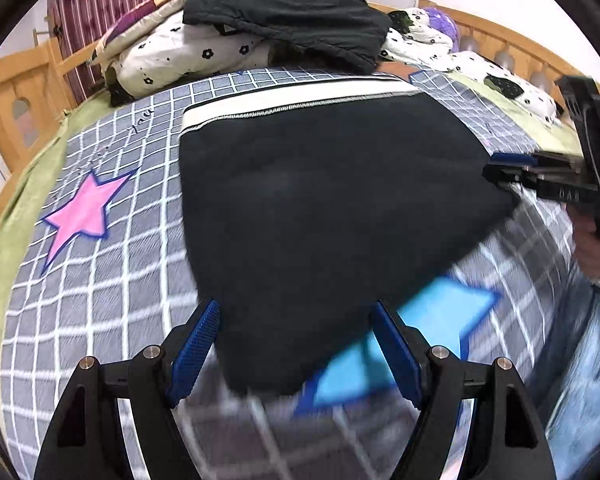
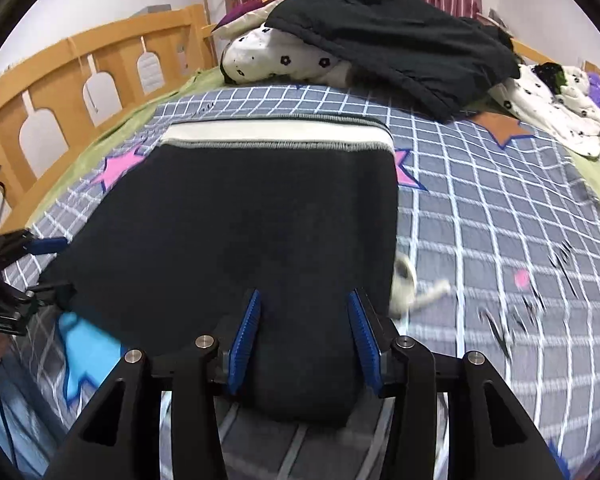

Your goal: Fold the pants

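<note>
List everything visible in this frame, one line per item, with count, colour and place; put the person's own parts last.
pants: one, black with a white waistband at the far end, lying on the bed sheet, near end between both grippers' fingers
bed sheet: one, grey with white grid and pink, blue and orange stars, covering the bed
dark garment: one, black, on the bedding pile at the far end
bedding: white with black flowers, piled at the far end
bed rail: wooden, light brown, with arched cutouts, along the bed's edge
curtain: maroon striped, behind the bed
left gripper: black with blue pads, open around the pants' near edge
right gripper: black with blue pads, open around the pants' near edge
</note>
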`<state>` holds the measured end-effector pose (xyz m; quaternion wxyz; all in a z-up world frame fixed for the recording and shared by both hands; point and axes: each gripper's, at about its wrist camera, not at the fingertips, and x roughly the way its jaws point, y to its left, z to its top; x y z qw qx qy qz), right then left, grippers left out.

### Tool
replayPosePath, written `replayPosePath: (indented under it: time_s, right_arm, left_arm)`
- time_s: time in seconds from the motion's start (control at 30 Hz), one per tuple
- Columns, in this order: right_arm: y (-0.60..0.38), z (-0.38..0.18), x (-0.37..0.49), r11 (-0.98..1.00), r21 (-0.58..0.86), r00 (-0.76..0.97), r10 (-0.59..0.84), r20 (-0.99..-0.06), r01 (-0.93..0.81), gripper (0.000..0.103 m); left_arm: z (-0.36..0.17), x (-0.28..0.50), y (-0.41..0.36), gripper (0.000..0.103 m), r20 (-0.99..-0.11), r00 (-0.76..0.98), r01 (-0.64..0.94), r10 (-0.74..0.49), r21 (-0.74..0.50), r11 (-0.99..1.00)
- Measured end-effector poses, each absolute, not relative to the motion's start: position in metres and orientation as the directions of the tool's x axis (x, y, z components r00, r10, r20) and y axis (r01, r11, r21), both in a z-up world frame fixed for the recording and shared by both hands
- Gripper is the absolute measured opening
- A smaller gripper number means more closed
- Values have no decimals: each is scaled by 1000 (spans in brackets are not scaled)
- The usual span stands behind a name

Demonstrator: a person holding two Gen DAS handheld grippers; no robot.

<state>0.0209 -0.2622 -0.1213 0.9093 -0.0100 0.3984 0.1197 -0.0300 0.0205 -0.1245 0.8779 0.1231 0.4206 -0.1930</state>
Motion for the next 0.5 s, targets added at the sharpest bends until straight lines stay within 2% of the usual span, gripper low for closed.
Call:
replayPosePath:
  time_s: [0.17, 0.37, 0.43, 0.5]
  right_arm:
    - [-262, -126, -1, 973, 83, 625, 203, -753, -216, 47]
    - [-258, -121, -8, 971, 97, 629, 217, -747, -220, 47]
    - [-256, -121, -9, 970, 83, 631, 211, -746, -227, 47]
    - [-255, -123, -10, 971, 75, 629, 205, -750, -227, 47]
  left_arm:
    - [-140, -49, 37, 75, -820, 537, 440, -198, 71, 895]
    - [-141, -52, 39, 59, -767, 639, 375, -64, 237, 896]
    - [-140, -50, 35, 58, -745, 666, 365, -31, 289, 885]
    - [-137, -47, 32, 58, -740, 670, 368, -51, 272, 889]
